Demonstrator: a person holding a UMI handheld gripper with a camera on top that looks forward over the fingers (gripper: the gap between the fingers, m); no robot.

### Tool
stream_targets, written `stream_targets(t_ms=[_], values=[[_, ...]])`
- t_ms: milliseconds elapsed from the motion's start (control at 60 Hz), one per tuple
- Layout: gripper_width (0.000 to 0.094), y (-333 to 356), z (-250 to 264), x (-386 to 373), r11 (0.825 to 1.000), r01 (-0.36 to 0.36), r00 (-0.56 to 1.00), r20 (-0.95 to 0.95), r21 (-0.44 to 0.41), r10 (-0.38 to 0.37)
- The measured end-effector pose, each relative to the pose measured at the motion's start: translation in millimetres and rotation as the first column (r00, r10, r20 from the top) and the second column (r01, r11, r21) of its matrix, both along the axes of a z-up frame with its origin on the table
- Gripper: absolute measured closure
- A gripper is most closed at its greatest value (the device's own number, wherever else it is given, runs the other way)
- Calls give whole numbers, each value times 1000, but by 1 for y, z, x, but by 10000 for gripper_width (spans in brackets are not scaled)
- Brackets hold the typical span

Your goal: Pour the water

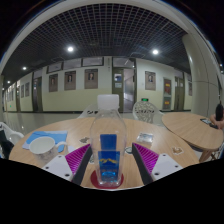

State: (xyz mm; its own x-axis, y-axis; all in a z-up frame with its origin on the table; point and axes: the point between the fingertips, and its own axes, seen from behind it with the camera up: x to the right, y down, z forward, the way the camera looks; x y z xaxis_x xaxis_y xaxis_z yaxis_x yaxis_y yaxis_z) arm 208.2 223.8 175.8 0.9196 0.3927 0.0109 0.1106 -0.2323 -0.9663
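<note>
1. Bottle (108, 140), one: clear plastic, blue label, standing on a red coaster (107, 180) on the near table (160, 140).
2. Gripper (108, 160): fingers spread wide, bottle between them, gaps either side.
3. One white cup (42, 146), left.
4. Second bottle (145, 108), green-capped, far right.

The clear bottle (107, 140) stands between the 2 fingers, and whether the pads (79, 157) touch it cannot be told. Its base hides part of the red coaster (106, 179). The blue item (45, 136) beside the white bowl (43, 146) is too small to identify. Wall pictures (91, 78) are unreadable.
</note>
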Motion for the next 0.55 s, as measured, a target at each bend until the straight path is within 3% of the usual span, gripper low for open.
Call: stream_targets(t_ms=[317,550], values=[[95,-99,11,3,993,-85,991,-105,-81,76],[94,-173,23,-28,958,-248,958,-185,-145,220]])
